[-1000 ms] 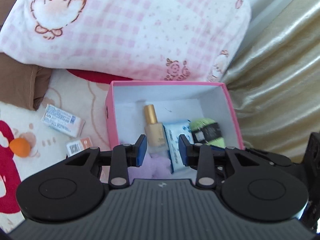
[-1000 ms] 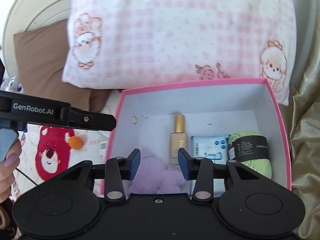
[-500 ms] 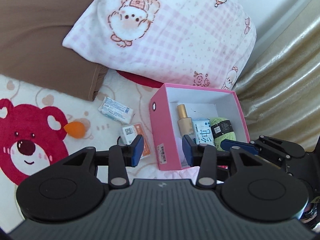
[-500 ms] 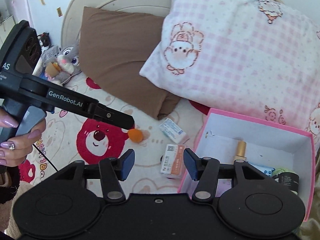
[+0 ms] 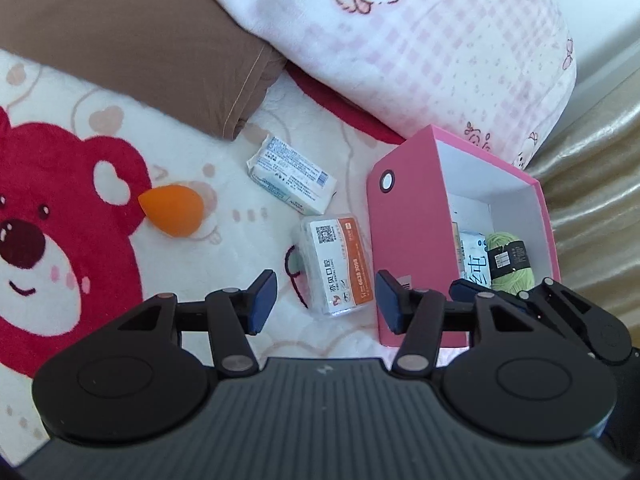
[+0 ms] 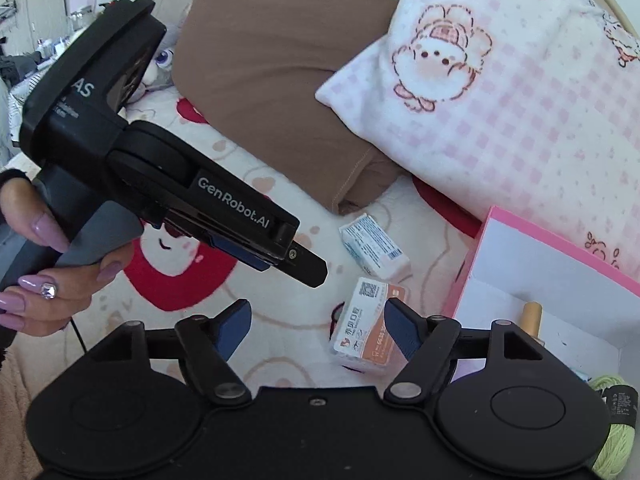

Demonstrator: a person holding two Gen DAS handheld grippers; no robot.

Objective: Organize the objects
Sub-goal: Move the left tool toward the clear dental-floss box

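A pink box (image 5: 404, 216) (image 6: 500, 240) stands on the bear-print blanket, holding green yarn (image 5: 510, 260) (image 6: 608, 420), a wipes pack (image 5: 474, 260) and a gold-capped bottle (image 6: 531, 316). Left of the box lie a white-and-orange packet (image 5: 336, 268) (image 6: 368, 328), a white-and-blue pack (image 5: 292, 176) (image 6: 374, 248) and an orange sponge (image 5: 172, 210). My left gripper (image 5: 324, 300) hovers just short of the white-and-orange packet, jaws opening, nothing between them. My right gripper (image 6: 316, 330) is also opening and empty, the same packet beside its right finger.
A brown pillow (image 5: 140, 36) (image 6: 280, 80) and a pink checked pillow (image 5: 420, 40) (image 6: 520, 120) lie behind the objects. A hand (image 6: 44, 280) holds the left gripper's handle. A plush toy (image 6: 160, 64) sits far left. Gold curtain fabric (image 5: 592, 184) hangs right of the box.
Both grippers pulled back from over the box and swung left toward the loose items on the blanket. Both sets of jaws have widened.
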